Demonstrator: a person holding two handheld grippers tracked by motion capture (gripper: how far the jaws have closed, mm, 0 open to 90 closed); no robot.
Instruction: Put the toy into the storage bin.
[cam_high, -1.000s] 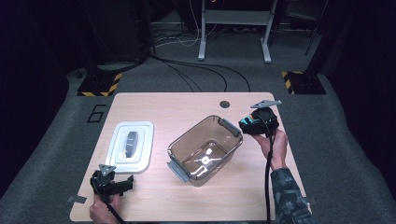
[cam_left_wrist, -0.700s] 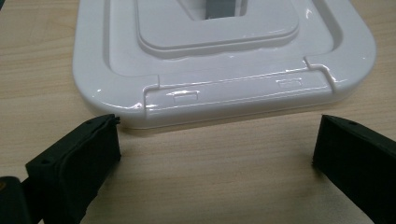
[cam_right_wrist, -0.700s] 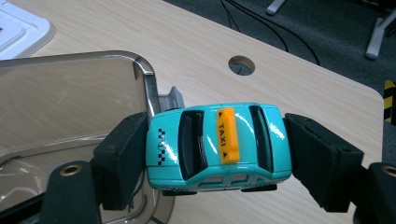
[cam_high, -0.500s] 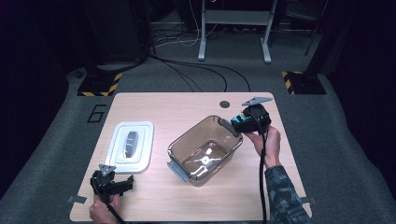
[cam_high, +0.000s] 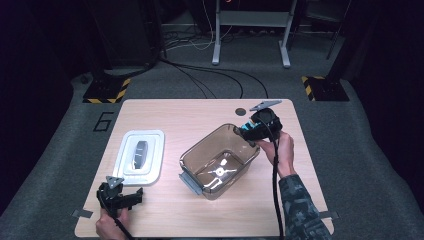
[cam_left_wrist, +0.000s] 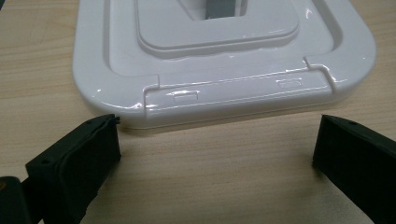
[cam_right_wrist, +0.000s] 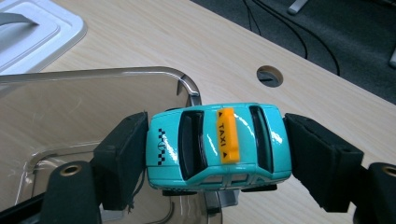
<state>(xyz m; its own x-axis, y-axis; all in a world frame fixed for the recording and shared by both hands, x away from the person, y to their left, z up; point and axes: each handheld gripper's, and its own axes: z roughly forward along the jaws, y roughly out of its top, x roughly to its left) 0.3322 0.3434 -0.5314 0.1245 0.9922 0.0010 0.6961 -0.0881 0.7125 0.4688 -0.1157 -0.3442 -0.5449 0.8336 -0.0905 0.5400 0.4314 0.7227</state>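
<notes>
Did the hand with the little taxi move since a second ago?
Yes. The right gripper carrying the taxi has shifted left, from beyond the clear bin's right corner to over its rim.

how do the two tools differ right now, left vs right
The left tool stands open with nothing between its jaws, just short of the white lid; the right tool is shut on the teal toy taxi. The left tool sits low at the near table edge, while the right tool is held up at the far rim of the clear bin. Both have black jaws and a trailing cable.
</notes>
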